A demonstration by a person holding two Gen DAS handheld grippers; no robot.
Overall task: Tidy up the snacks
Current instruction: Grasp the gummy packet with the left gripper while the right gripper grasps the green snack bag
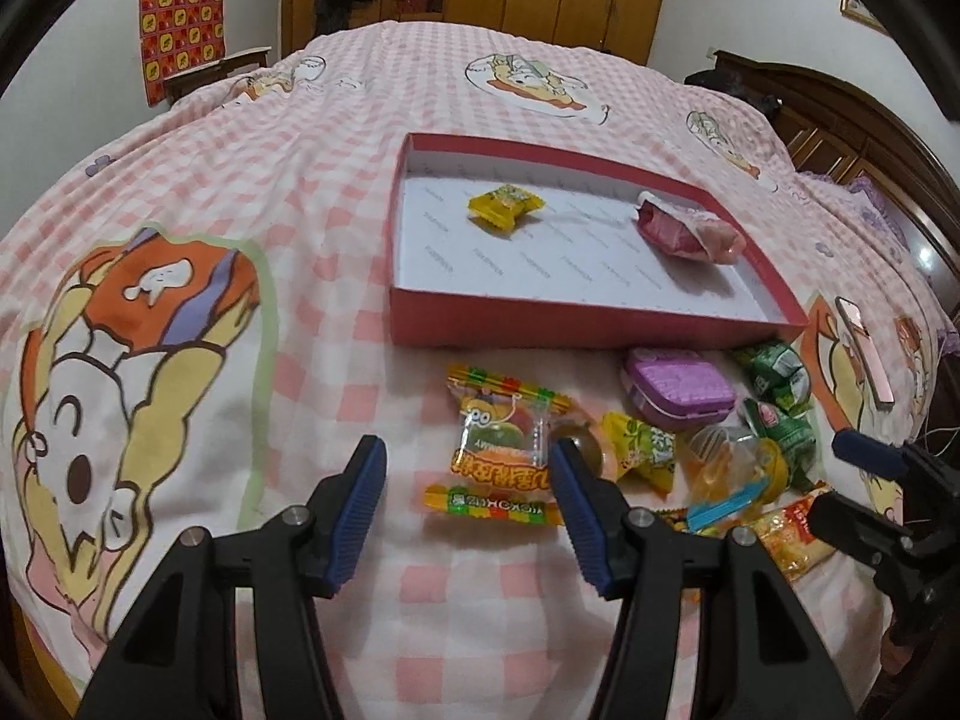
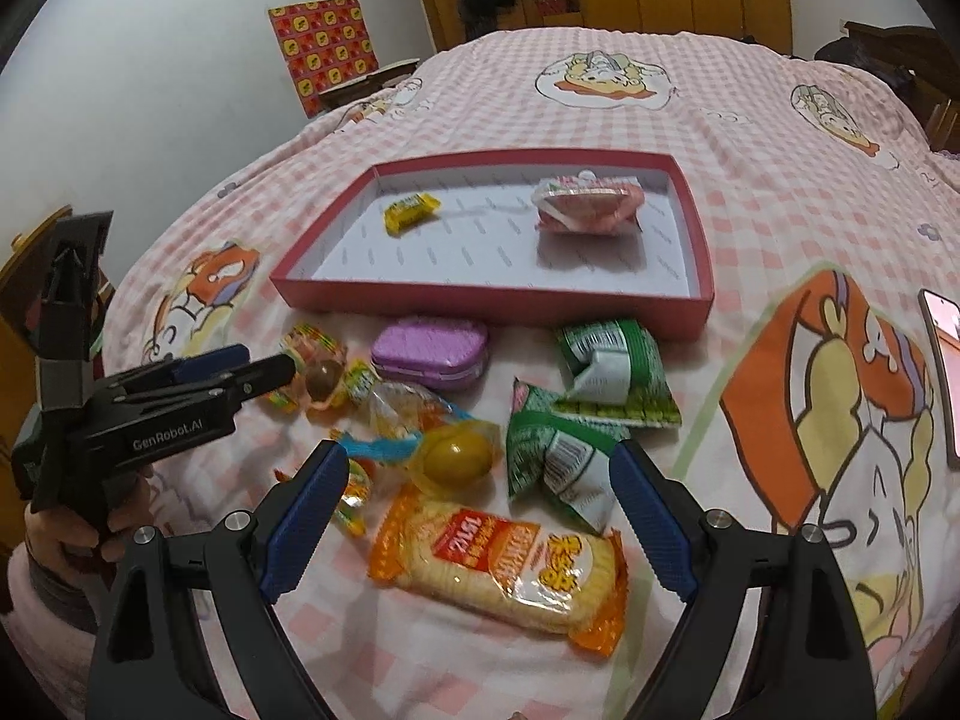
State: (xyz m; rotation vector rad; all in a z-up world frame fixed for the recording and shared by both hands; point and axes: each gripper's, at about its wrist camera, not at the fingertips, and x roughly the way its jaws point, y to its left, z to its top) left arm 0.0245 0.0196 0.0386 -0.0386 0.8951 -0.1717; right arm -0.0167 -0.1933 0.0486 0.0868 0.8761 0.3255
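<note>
Fingers on the left gripper (image 1: pixel 468 468) parted about halfway, gripping nothing, with the gummy candy packet (image 1: pixel 501 441) lying loose on the bed cover between the blue pads, nearer the right one; same story on the right gripper (image 2: pixel 480 498), spread wide and empty, hovering over the orange rice cracker pack (image 2: pixel 498 576) with two green packets (image 2: pixel 576 420) toward 1 o'clock and a yellow jelly cup (image 2: pixel 456 459) around 11; red box (image 2: pixel 480 300) sitting open at 12 o'clock in both wrist views, already holding a small yellow candy (image 2: pixel 410 213) on its left side and a pink-wrapped snack (image 2: pixel 585 207) on its right; purple tin (image 2: pixel 429 348) parked just in front of the box's near wall, roughly 11 o'clock from the right gripper; rest of the snacks bunched loose on the pink checked bedspread (image 2: pixel 750 228) between box and grippers; phone (image 2: pixel 945 372) off at 3 o'clock by the edge; can't tell what's printed on most wrappers.
</note>
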